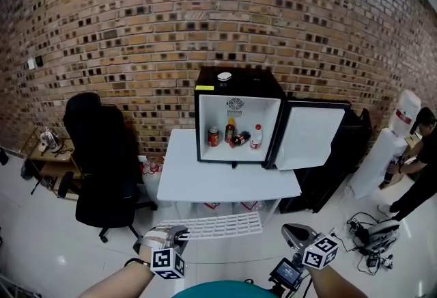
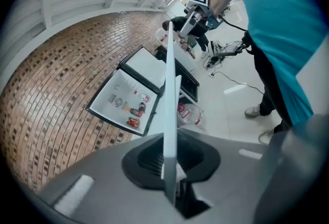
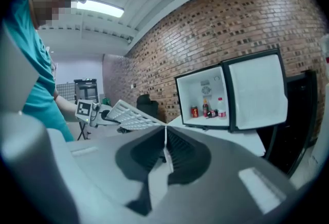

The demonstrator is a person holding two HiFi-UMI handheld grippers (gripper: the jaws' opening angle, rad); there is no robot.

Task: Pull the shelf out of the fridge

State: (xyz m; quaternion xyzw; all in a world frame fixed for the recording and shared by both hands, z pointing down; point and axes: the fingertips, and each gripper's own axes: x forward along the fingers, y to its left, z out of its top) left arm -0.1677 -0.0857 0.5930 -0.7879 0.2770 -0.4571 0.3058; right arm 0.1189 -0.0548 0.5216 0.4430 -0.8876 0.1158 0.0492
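The white wire shelf [image 1: 218, 225] is out of the fridge and hangs level in front of the white table [image 1: 225, 184]. My left gripper [image 1: 181, 235] is shut on the shelf's left end. In the left gripper view the shelf [image 2: 168, 99] runs edge-on out of the left gripper [image 2: 172, 176]. My right gripper [image 1: 293, 232] hovers just right of the shelf, shut and holding nothing; its jaws meet in a thin line [image 3: 165, 148]. The black mini fridge [image 1: 235, 119] stands on the table with its door [image 1: 311, 134] swung open to the right.
A can and bottles [image 1: 235, 134] stand on the fridge floor. A black office chair [image 1: 102, 153] is left of the table. A water dispenser [image 1: 389, 146], a person [image 1: 420, 153] and floor cables [image 1: 369, 235] are at the right. A brick wall runs behind.
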